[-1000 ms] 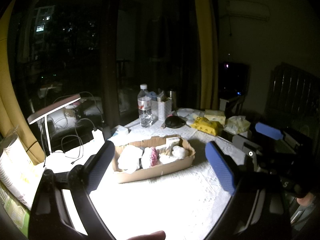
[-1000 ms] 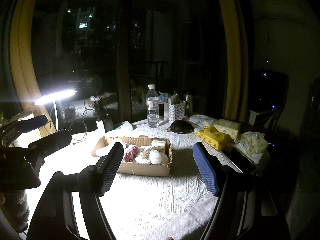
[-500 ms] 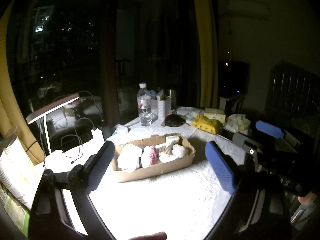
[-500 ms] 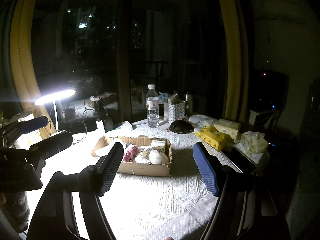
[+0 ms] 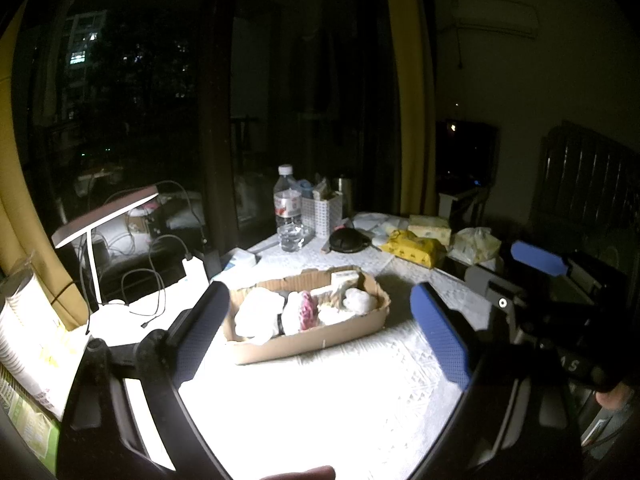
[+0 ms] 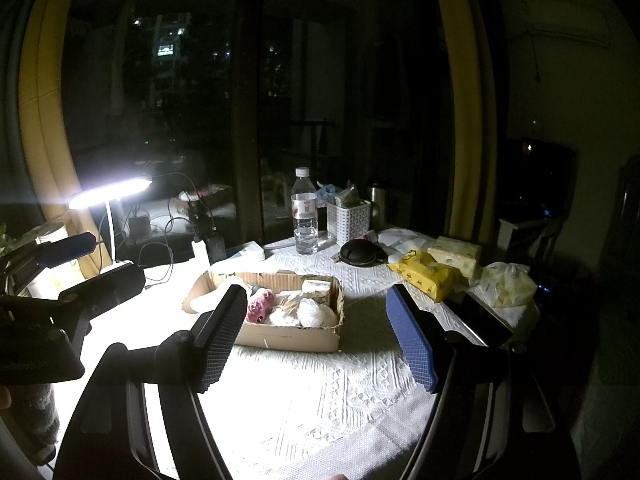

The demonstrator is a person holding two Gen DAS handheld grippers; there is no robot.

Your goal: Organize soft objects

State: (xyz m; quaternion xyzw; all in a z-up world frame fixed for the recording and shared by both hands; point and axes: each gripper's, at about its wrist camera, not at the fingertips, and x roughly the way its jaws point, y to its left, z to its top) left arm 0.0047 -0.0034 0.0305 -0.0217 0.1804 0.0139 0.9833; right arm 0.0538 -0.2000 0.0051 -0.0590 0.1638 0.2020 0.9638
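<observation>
A shallow cardboard box [image 5: 320, 342] [image 6: 292, 338] sits mid-table on the white cloth. It holds several soft things: white bundles [image 5: 258, 316] [image 6: 316, 312], a pink one [image 5: 307, 311] [image 6: 260, 307], a small pale pack [image 5: 344, 278]. My left gripper [image 5: 320, 330] is open and empty, held above the table in front of the box. My right gripper [image 6: 316, 336] is open and empty, also in front of the box. Each gripper shows in the other's view: the right one [image 5: 536, 280], the left one [image 6: 80, 264].
A lit desk lamp [image 6: 108, 192] with cables and a charger stands at the left. Behind the box are a water bottle [image 5: 288, 212], a white basket [image 6: 348, 220], a black pouch [image 6: 360, 254]. Yellow tissue packs [image 6: 428, 274] lie at right. Paper rolls [image 5: 24, 320] stand at far left.
</observation>
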